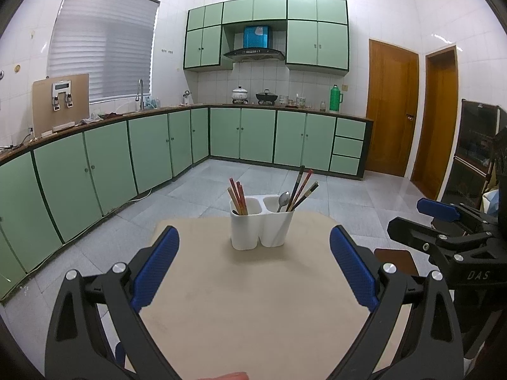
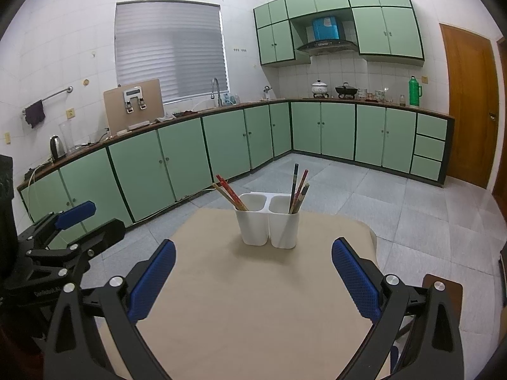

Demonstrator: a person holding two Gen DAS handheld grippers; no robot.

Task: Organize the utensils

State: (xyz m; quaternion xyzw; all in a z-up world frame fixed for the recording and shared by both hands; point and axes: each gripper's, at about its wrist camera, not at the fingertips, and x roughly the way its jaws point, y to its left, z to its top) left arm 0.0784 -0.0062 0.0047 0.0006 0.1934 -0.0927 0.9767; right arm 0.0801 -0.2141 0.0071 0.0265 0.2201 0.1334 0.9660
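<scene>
A white two-compartment utensil holder (image 1: 261,224) (image 2: 269,224) stands upright near the far edge of a beige table (image 1: 253,300) (image 2: 253,300). Its left compartment holds several red and tan chopsticks (image 1: 237,197) (image 2: 228,192). Its right compartment holds a metal spoon (image 1: 283,200) and several dark and red chopsticks (image 1: 302,188) (image 2: 298,190). My left gripper (image 1: 254,243) is open and empty, well short of the holder. My right gripper (image 2: 253,255) is open and empty, also short of it. Each gripper shows at the side of the other's view, the right gripper (image 1: 443,221) and the left gripper (image 2: 66,224).
The table stands on a grey tiled kitchen floor (image 1: 332,196). Green base cabinets (image 1: 158,148) run along the left and back walls. Wooden doors (image 1: 391,110) are at the right. A brown stool seat (image 1: 397,259) (image 2: 443,288) sits beside the table's right edge.
</scene>
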